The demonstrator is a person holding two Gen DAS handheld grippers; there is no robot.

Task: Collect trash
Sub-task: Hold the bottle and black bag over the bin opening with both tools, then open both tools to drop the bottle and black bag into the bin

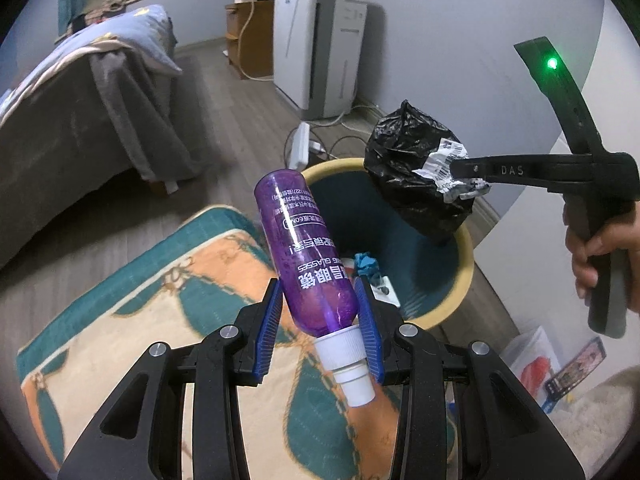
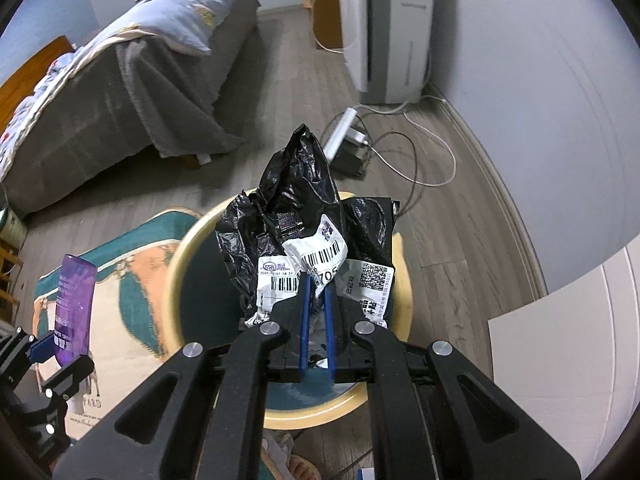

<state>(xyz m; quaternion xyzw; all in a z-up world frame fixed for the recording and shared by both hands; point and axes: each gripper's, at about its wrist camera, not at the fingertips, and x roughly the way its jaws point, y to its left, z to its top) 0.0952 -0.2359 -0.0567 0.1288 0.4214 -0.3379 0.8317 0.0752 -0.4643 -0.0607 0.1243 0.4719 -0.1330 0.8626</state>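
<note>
Left wrist view first: on the far left sits a bed (image 1: pixel 80 92) with a grey cover, and below it a teal and orange rug (image 1: pixel 168 320) on the wood floor, both well clear of what I am carrying. My left gripper (image 1: pixel 320 320) is clenched on a purple bottle (image 1: pixel 308 248), the blue pads pressing its lower body just above the white cap (image 1: pixel 348 364). I hold it cap toward me and base pointing out so the long body leads toward the bin (image 1: pixel 460 280), whose pale rim and dark inside lie just beyond the bottle; a scrap of blue trash (image 1: pixel 366 266) already lies at the bottom. To the right, my right gripper (image 1: pixel 464 170) comes in from the side, a hand (image 1: pixel 600 248) wrapped round its handle, holding a black plastic bag (image 1: pixel 412 176) by its white shipping label, hanging above the bin's far rim.

Right wrist view agrees: the purple bottle (image 2: pixel 74 304) shows at the left edge in the left gripper (image 2: pixel 60 356), beside the bin. In the middle, the right gripper (image 2: pixel 316 292) pinches the crumpled label, jaws nearly together, with the black plastic bag (image 2: pixel 296 200) dangling directly over the bin (image 2: pixel 176 280). I judge both pieces are positioned for dropping, the bag closest to release.
</note>
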